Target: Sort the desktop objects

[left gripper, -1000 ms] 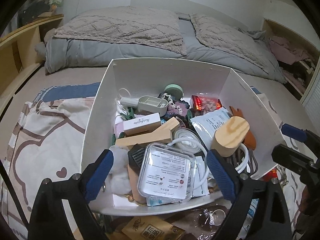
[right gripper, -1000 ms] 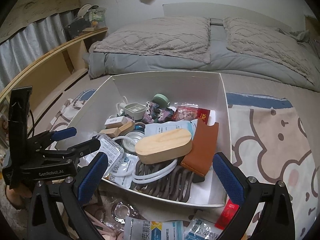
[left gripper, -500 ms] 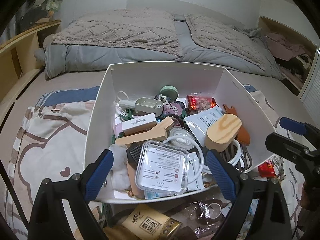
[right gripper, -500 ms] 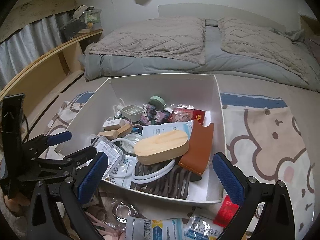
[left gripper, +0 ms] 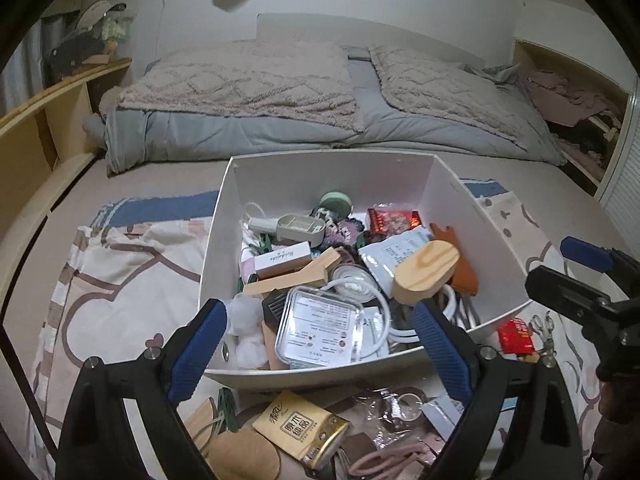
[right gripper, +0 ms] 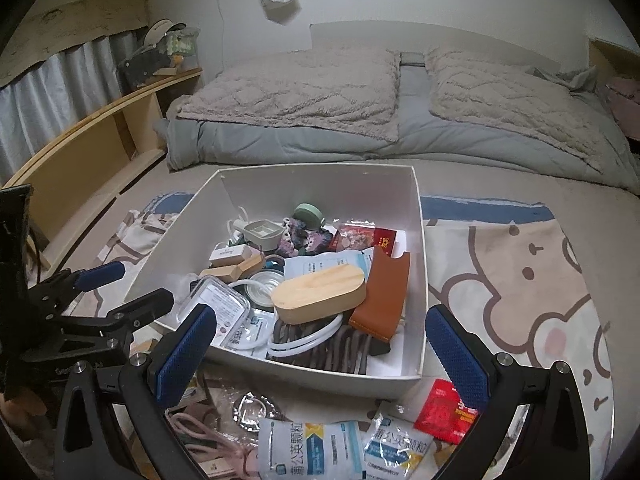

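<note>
a: what have i got closest to me?

b: both tongs, wide apart and empty. my left gripper (left gripper: 320,344) stands spread with nothing between its blue pads (left gripper: 198,350); my right gripper (right gripper: 324,352) is just as wide, holding nothing.

a: and under them?

b: loose things on the printed sheet (right gripper: 520,264), nearer than the box. in the left view a gold packet (left gripper: 302,430) at 6 o'clock, a pink hair tie (left gripper: 384,458) at 5. in the right view two blue-and-white sachets (right gripper: 312,450) at 6, and a red sachet (right gripper: 442,412) at 5, just beside the box's near corner.

a: then the box?

b: the white box (left gripper: 334,168) sits at centre, open-topped, crammed. at its near wall a clear plastic case (left gripper: 320,330) lies flat with cotton balls (left gripper: 248,328) at its 9 o'clock. a wooden oval block (right gripper: 320,294) rests tilted on a white cable (right gripper: 304,338) and dark looped straps, touching a tan leather sleeve (right gripper: 382,296) at its 3. further in: a small white carton (left gripper: 282,258), a wooden piece (left gripper: 296,276), a grey-green tray (left gripper: 300,228), a red snack packet (left gripper: 390,220), and a green round tin (left gripper: 336,202) by the far wall.

a: beyond that?

b: at 12, a grey duvet (right gripper: 304,136) with two beige quilted covers (right gripper: 296,88); at 10, a wooden shelf (right gripper: 96,140).
</note>
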Motion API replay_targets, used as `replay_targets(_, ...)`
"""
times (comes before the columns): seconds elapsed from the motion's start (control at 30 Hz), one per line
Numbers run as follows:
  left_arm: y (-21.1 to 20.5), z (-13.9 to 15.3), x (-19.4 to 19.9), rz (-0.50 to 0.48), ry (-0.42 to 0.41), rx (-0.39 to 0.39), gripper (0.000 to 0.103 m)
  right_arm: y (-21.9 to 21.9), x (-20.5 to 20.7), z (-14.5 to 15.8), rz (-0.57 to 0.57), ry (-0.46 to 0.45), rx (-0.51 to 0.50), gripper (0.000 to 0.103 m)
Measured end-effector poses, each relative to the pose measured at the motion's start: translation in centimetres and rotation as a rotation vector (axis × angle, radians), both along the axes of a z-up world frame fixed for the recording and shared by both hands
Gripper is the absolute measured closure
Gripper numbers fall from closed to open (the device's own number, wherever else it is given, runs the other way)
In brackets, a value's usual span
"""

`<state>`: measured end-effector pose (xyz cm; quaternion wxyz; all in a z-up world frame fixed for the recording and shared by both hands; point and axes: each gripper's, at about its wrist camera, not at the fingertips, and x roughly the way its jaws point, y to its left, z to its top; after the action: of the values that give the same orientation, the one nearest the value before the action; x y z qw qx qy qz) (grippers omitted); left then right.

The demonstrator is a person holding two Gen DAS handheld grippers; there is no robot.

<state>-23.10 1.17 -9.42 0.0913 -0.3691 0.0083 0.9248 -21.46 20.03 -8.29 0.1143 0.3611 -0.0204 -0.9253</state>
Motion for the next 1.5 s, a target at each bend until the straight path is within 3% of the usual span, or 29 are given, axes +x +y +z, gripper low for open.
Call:
replay_targets(0.3, -0.4, 3.0, 2.7, 0.007, 0.048, 0.030, 0.000, 0.5, 2.7, 2.2, -0.037, 0.041, 0.026, 0.000)
replay_targets(0.77, -1.3, 6.9, 8.6, 0.014, 0.089, 0.023, 0.000, 0.1, 7.5, 5.0, -0.043, 0.093, 0.057, 0.000)
replay_targets(1.5, -2.0, 7.4, 15.8, 0.053, 0.079, -0.056, 0.000, 0.3, 14.5, 5.7, -0.049, 0.062, 0.056, 0.000)
